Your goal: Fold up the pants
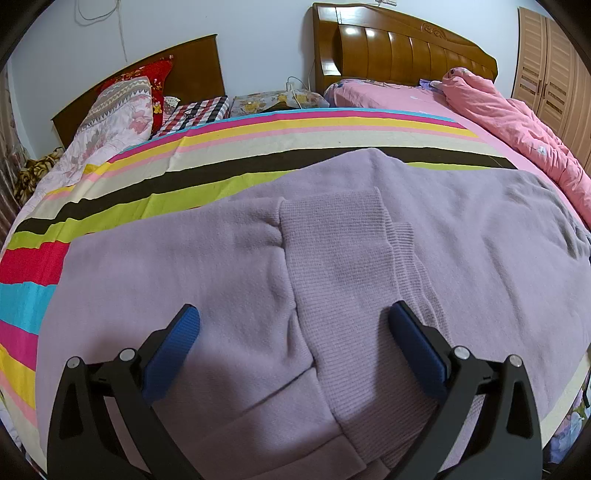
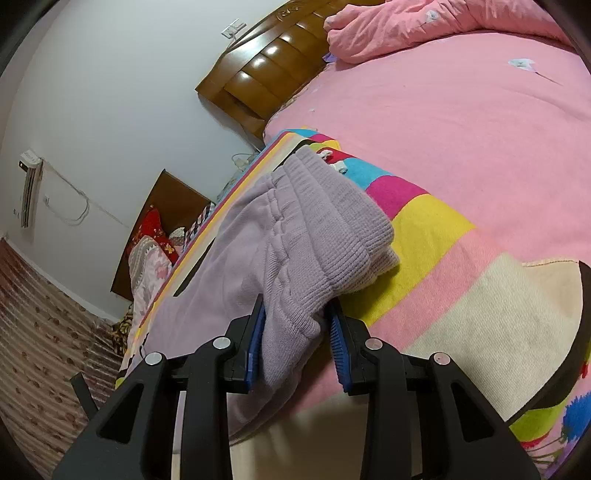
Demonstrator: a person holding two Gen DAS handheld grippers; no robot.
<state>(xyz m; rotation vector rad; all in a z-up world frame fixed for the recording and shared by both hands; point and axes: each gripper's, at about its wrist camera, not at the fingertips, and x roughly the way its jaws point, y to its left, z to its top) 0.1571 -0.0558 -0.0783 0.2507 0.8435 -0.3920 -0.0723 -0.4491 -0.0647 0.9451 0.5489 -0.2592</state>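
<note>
On the striped sheet (image 1: 221,147), short of the wooden headboard (image 1: 399,55), lie the lilac pants (image 1: 184,266), soft thick knit that looks light, limp and likely to sag. The left gripper (image 1: 293,332) hovers spread wide over their ribbed cuffs (image 1: 332,251), holding nothing. The right gripper (image 2: 297,339) has the ribbed waistband (image 2: 317,236) bunched between its fingers, a firm, grippy edge to lift by.

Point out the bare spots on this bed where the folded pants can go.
Free: the striped sheet between the purple pants and the pillows, and the pink sheet short of the bunched pink quilt. Crowded: the near edge, where the pants spread and the right gripper holds their ribbed band.
</note>
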